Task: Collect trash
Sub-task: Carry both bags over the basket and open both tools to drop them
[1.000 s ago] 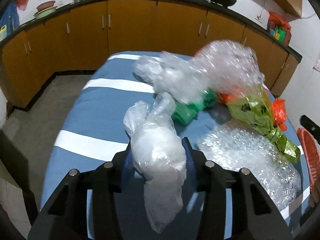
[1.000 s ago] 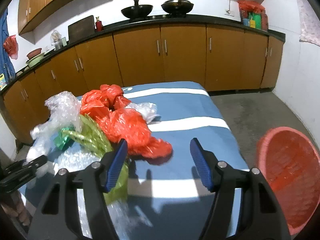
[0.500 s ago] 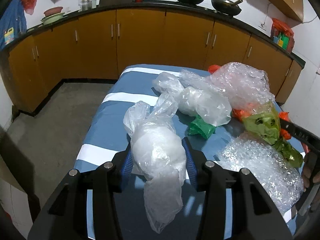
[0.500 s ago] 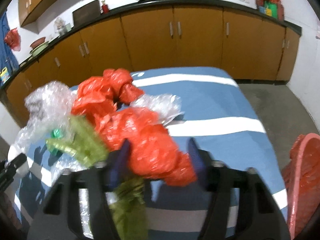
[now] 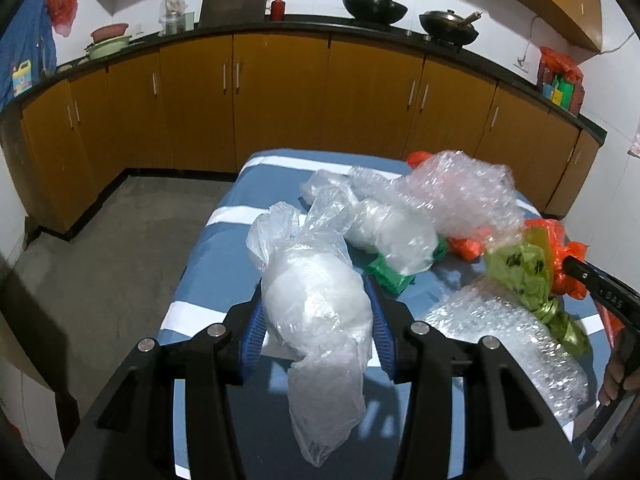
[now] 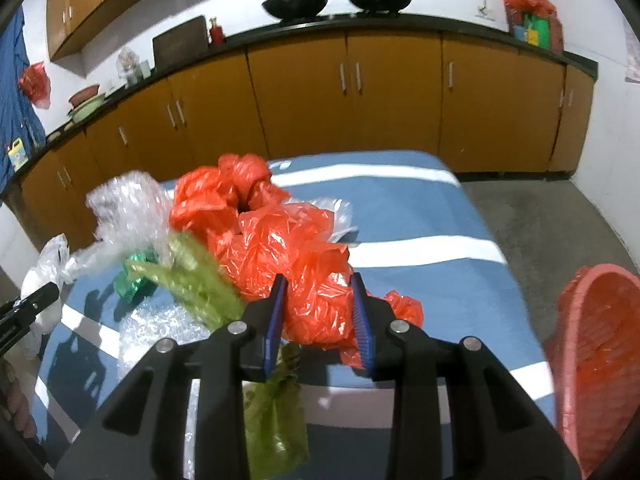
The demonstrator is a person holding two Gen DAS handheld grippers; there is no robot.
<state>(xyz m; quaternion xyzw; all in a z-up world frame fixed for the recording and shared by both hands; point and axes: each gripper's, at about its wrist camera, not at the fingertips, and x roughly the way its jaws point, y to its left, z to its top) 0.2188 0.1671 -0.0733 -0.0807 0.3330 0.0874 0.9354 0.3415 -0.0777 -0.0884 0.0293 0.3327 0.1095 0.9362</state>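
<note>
My left gripper (image 5: 316, 320) is shut on a clear plastic bag (image 5: 316, 312) and holds it above the blue striped table (image 5: 224, 272). My right gripper (image 6: 320, 312) is shut on a red plastic bag (image 6: 308, 276), with a green wrapper (image 6: 200, 280) hanging at its left side. A second red bag (image 6: 216, 192), bubble wrap (image 5: 460, 196), a flat bubble sheet (image 5: 508, 344), another clear bag (image 5: 400, 236) and a green bag (image 5: 390, 276) lie on the table.
A red plastic basket (image 6: 600, 352) stands on the floor at the table's right. Orange cabinets (image 5: 280, 100) with a black counter run along the back wall. Bare concrete floor (image 5: 100, 248) lies to the table's left.
My right gripper moved forward over the red bag and closed on it, lifting it with the green wrapper. My left gripper pulled back and up with the clear bag still held.
</note>
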